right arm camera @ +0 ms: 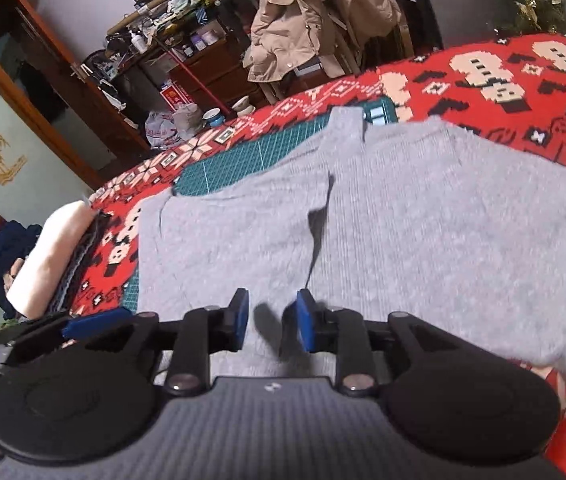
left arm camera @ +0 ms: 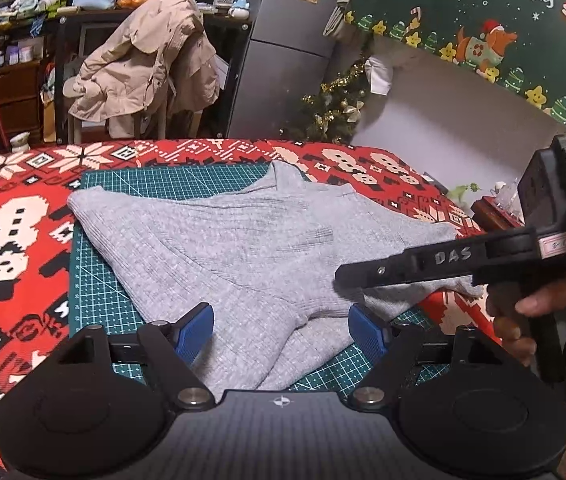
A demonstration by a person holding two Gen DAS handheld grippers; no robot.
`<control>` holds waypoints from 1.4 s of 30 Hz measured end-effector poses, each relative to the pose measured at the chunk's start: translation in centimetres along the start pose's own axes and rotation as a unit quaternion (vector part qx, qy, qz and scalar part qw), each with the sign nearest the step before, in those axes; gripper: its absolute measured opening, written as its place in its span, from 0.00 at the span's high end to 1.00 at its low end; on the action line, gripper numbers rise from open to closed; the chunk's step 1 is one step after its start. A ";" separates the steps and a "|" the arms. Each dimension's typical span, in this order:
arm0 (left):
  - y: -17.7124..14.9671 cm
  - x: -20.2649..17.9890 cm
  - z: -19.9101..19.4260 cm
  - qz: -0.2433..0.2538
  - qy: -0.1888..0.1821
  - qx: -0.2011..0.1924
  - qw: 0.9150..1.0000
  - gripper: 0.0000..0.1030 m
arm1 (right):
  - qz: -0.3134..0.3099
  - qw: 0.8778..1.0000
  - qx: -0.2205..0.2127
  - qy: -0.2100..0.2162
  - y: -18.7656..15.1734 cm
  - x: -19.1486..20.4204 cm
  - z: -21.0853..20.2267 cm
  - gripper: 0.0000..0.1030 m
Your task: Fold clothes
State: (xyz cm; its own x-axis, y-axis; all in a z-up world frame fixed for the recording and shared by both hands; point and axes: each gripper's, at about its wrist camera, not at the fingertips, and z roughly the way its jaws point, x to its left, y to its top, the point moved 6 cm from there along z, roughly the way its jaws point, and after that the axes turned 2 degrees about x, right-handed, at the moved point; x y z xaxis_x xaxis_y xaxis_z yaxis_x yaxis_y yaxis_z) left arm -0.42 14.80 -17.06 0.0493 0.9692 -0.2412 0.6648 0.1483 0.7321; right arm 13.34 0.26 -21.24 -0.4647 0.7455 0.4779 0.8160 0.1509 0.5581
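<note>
Left wrist view: the grey knit sweater [left arm camera: 243, 248] lies spread on the green cutting mat [left arm camera: 99, 288], which sits on the red snowman-patterned cloth [left arm camera: 15, 232] over the tabletop. The sweater's collar points far, one sleeve end reaches left, and a narrow part runs near, between the blue pads of the left claw [left arm camera: 281, 330]. That claw stands wide open and grips nothing; it hovers low at the near edge, level, pointing far. From the right, the right claw [left arm camera: 343, 276] reaches in sideways over the sweater's right part, with a hand [left arm camera: 523, 312] on its grip. From this side I cannot tell how wide it stands.

Right wrist view: the right claw [right arm camera: 272, 326] is partly open, its pads a modest gap apart with grey knit below and no cloth pinched between them that I can see. It tilts down, close above the fabric. A sleeve or folded flap [right arm camera: 235, 232] lies over the body, its edge running from the claw toward the collar. A stack of folded clothes [right arm camera: 43, 264] lies at the left edge.

The garment looks partly gathered, which would suit either laying it flat or folding a side in. To do either well, pinch only the layer meant to move, near an edge or seam, lift low, and keep both claws level so the knit does not stretch or bunch.
</note>
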 end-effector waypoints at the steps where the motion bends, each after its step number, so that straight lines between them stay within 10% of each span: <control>1: 0.0 0.0 -0.1 0.002 0.001 -0.001 1.000 0.28 | -0.005 1.000 0.000 -0.006 -0.1 0.0 0.0 0.72; 4: -0.2 0.2 -0.2 0.000 0.001 0.001 1.000 0.28 | -0.018 1.000 0.002 -0.022 -0.4 0.1 0.1 0.99; 9: -0.1 0.1 -0.6 0.010 -0.007 -0.004 1.000 0.29 | -0.039 0.998 0.005 -0.048 -1.0 0.2 0.2 0.99; 16: -0.5 1.1 0.9 -0.009 -0.048 0.023 0.999 0.89 | -0.036 0.997 -0.003 -0.067 -0.9 -0.4 -0.7 0.94; 42: -2.4 1.5 -0.6 -0.070 -0.089 0.022 0.993 0.91 | -0.167 0.985 0.012 0.045 -3.1 6.6 2.2 0.93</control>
State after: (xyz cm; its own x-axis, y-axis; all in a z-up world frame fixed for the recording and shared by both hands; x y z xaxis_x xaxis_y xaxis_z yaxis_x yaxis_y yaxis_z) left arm -2.42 16.02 -18.80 0.0827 0.8895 -0.4494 0.7057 0.2662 0.6567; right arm 8.49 6.15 -21.31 -0.7360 0.5915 0.3293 0.6203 0.3943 0.6781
